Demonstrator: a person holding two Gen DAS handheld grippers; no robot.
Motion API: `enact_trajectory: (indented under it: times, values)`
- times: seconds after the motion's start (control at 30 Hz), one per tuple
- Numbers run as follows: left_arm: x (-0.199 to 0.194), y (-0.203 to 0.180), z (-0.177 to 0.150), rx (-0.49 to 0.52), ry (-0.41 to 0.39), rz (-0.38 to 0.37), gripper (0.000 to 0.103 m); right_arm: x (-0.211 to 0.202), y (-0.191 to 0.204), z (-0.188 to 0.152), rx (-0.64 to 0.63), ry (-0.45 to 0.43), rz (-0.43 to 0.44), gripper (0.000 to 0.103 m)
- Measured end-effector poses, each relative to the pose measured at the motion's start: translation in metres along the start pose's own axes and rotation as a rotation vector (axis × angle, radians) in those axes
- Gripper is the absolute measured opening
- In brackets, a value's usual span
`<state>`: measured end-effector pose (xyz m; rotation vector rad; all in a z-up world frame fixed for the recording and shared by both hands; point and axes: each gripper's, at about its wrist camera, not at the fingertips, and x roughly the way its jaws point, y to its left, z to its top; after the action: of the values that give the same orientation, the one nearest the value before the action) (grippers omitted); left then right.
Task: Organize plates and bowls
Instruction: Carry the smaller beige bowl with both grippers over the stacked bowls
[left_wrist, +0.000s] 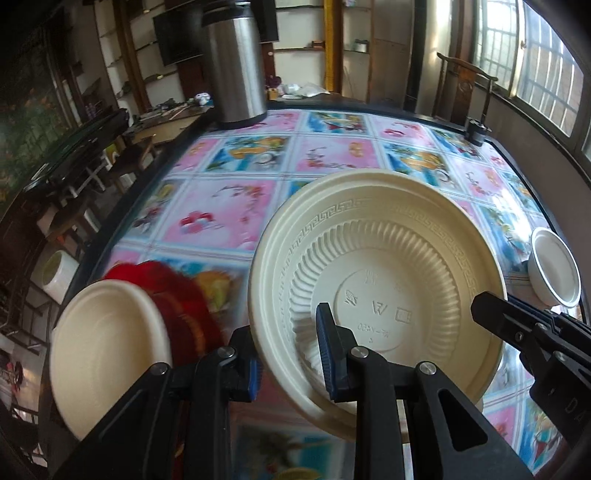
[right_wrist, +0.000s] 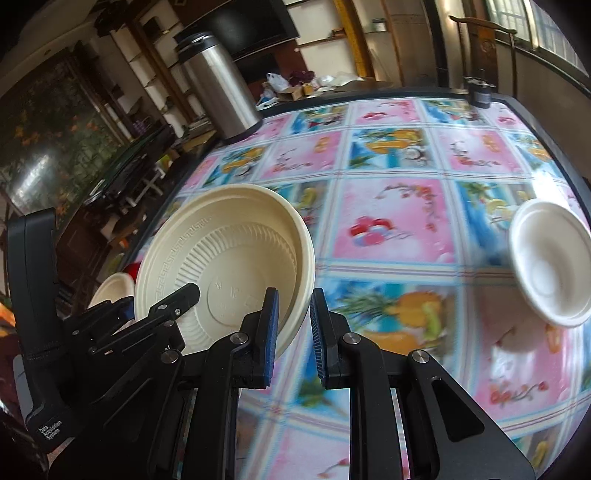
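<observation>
The big cream plate (left_wrist: 376, 291) is up off the table (left_wrist: 236, 206) and tipped, so we see into it. The left tongs (left_wrist: 286, 354) pinch its near left rim, one blue pad inside the plate and one outside, shut tight on the edge. It could slip out, because the tongs hold only a thin bit of rim and the plate leans a lot. If it drops it may knock the smaller cream plate (left_wrist: 110, 354) at the near left, or the red thing (left_wrist: 177, 295) under that one.

The right tongs (right_wrist: 291, 332) sit at the plate's right edge. Their gap is narrow, and the rim looks to be just by the left blue pad (right_wrist: 271, 325), but I cannot tell if it is truly gripped or only close. If both tongs pull different ways, the thin plate could bend or pop loose.

A small white bowl (right_wrist: 550, 262) sits far to the right on the table, well apart from the plate. A tall silver flask (left_wrist: 234, 62) stands at the far side, out of the way
</observation>
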<state>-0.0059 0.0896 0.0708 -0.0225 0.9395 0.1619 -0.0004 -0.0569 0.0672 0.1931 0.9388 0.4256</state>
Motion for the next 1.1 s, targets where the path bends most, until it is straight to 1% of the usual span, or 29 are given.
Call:
enact_trajectory:
  times: [0.2, 0.6, 0.87, 1.1]
  values:
    - [-0.017, 0.038, -0.009, -0.040, -0.024, 0.035, 0.025, 0.003, 0.044, -0.009, -0.057, 0.011, 0.033, 0.017]
    - [-0.037, 0.102, -0.021, -0.126, -0.051, 0.085, 0.025, 0.008, 0.118, -0.009, -0.169, 0.019, 0.075, 0.017]
    - [-0.035, 0.132, -0.029, -0.167, -0.047, 0.116, 0.025, 0.021, 0.155, -0.016, -0.221, 0.043, 0.099, 0.017]
    - [-0.029, 0.153, -0.035, -0.201, -0.038, 0.126, 0.025, 0.033, 0.176, -0.020, -0.253, 0.069, 0.103, 0.017]
